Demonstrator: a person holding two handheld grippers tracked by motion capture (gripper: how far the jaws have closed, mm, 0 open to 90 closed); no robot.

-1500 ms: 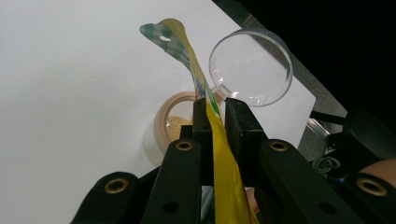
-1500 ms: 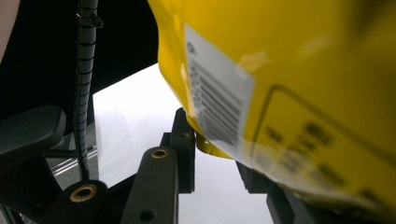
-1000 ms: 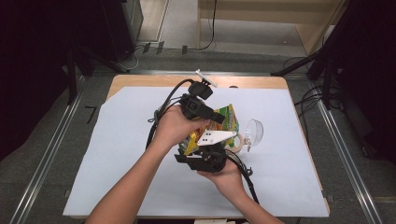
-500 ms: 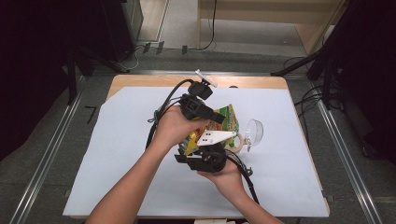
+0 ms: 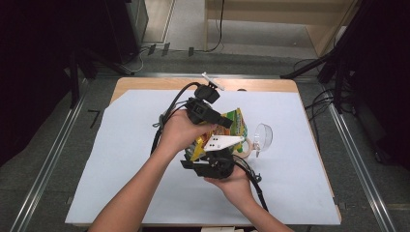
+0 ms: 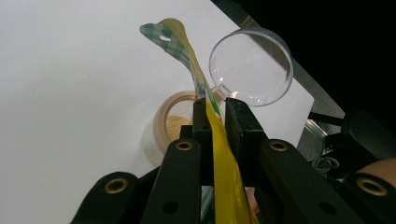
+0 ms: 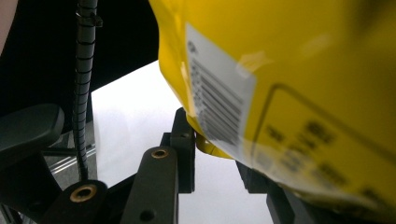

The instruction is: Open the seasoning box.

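A yellow and green snack pouch [image 5: 234, 122] is held above the white sheet, tilted over a small round jar [image 5: 247, 148]. In the left gripper view my left gripper [image 6: 215, 109] is shut on the pouch's thin edge [image 6: 219, 154], with the jar [image 6: 173, 125] of tan granules and its clear flipped-back lid [image 6: 251, 67] just beyond. From above, my left gripper [image 5: 223, 122] comes in from the left. My right gripper [image 5: 209, 150] holds the pouch from below. In the right gripper view, my right gripper [image 7: 217, 154] is shut on the lower corner of the barcoded pouch [image 7: 289, 70].
A white sheet [image 5: 121, 159] covers most of the wooden table [image 5: 145, 83]. Black cables [image 5: 167, 113] trail from the grippers. Dark stands and metal rails [image 5: 355, 159] flank the table on the floor.
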